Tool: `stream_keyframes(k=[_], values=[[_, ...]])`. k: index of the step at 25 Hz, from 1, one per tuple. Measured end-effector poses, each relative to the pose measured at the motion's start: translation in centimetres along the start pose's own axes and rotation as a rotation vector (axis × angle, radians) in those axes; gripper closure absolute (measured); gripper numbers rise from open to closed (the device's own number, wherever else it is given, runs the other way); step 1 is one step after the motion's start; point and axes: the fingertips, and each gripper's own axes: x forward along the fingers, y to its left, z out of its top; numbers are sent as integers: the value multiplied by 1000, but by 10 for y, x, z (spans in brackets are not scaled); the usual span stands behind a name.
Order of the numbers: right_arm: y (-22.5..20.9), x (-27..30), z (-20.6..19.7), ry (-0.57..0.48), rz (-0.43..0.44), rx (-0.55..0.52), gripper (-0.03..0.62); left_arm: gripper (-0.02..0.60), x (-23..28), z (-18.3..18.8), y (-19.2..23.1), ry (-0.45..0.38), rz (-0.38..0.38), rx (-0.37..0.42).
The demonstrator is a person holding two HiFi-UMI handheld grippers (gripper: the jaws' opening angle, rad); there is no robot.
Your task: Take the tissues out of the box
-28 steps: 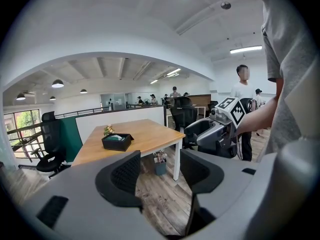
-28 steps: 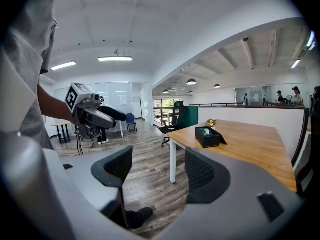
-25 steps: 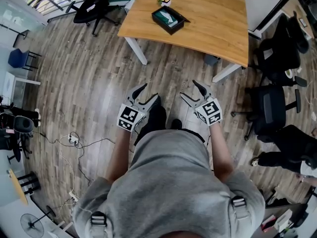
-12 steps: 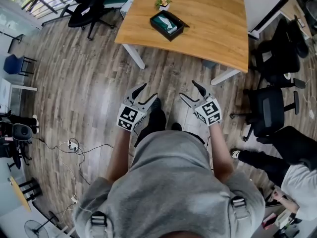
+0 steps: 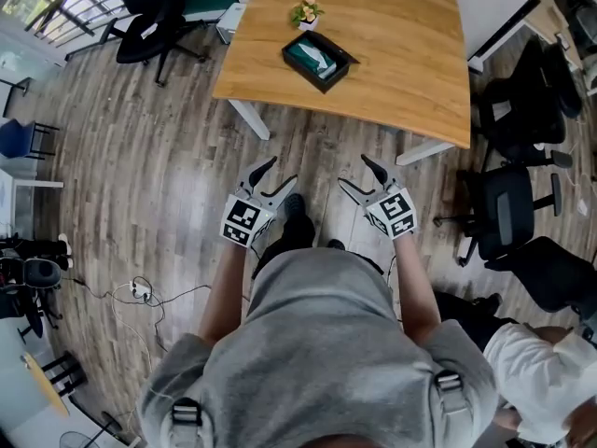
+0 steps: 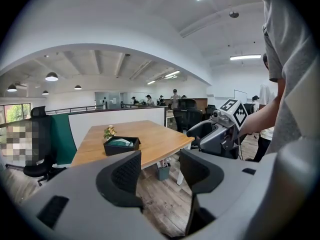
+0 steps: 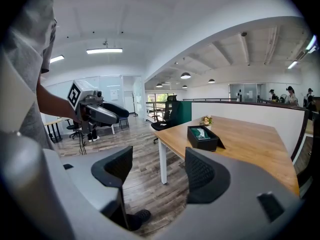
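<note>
Head view, left gripper (image 5: 283, 171): jaws apart, empty, over the floor (image 5: 168, 185), well short of the table (image 5: 401, 35).
Head view, right gripper (image 5: 354, 168): jaws apart, empty, level with the left one.
Head view, box (image 5: 319, 57): one, black, left of the table's middle, back from the near edge; one tissue (image 5: 323, 62) sticks up.
Head view, plant (image 5: 306, 11): one, just beyond the box.
Head view, room: bare floor between grippers and table edge; chairs (image 5: 508, 208) at both sides.
Left gripper view, jaws: wide apart, nothing between; the box (image 6: 121, 145) and the right gripper (image 6: 222, 131) show beyond them.
Right gripper view, jaws: wide apart, nothing between; the box (image 7: 202, 137) lies near the table's corner, far off.
</note>
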Motion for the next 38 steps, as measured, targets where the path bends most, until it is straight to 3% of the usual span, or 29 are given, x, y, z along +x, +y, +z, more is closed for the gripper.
stream_keyframes(k=[21,33,38], values=[[-10,124,40,71,-103,3,269,325,25,-3,151,-3,-129,-8],[-28,147,33,110,-121,30,276,325,52,-7,173,22,-178,-22],[-42,164,37,110,-102,31,283,325,64,-4,187,25,-165,-22]])
